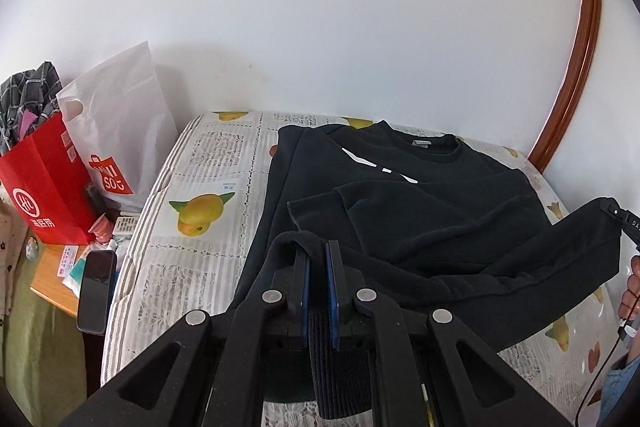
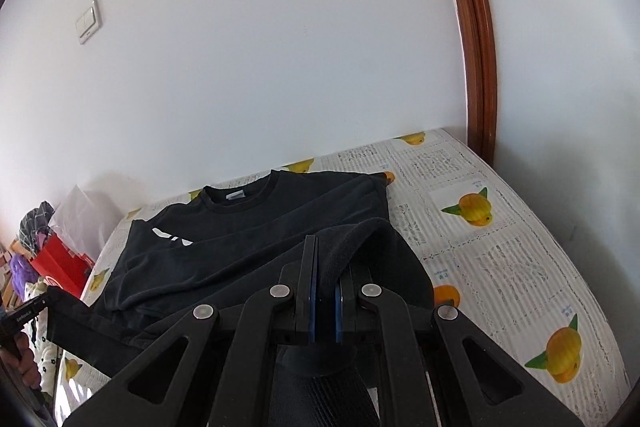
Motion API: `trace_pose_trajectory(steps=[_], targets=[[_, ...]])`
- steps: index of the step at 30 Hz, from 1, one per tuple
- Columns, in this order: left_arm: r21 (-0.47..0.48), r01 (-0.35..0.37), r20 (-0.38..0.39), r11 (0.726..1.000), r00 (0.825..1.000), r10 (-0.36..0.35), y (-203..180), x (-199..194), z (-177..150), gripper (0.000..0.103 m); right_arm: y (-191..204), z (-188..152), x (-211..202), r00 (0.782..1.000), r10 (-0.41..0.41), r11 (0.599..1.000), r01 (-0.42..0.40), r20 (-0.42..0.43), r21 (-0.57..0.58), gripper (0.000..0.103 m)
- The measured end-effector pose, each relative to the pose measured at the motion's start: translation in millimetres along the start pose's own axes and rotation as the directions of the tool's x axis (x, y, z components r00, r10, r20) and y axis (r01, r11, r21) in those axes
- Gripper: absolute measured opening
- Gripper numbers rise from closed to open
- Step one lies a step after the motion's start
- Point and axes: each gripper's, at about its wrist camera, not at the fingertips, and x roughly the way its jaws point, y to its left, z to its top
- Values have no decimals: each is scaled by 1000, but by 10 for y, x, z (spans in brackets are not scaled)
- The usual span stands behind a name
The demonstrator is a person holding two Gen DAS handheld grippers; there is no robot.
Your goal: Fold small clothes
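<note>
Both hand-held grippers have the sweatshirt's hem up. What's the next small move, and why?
Probably carry the hem forward toward the collar. The left hand-held gripper and right hand-held gripper are shut on the black sweatshirt, whose sleeves already lie folded across the chest.

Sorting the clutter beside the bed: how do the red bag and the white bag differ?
The red bag is stiff, stands upright and holds checked cloth; the white bag is soft plastic, leans on the wall, contents unseen. Red has a white round logo, white a red square one. Both stand left of the mattress.
</note>
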Motion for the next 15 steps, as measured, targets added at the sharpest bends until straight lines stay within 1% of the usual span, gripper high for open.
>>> trace_pose_trajectory(steps=[8,15], targets=[[35,-80,-34,996,996,81,-47,498,125,7,-9,68,586,998,-51,998,49,-46,-43,6],[45,-106,-84,993,990,110,-20,831,78,8,-73,18,1066,988,-103,994,97,-114,-54,7]])
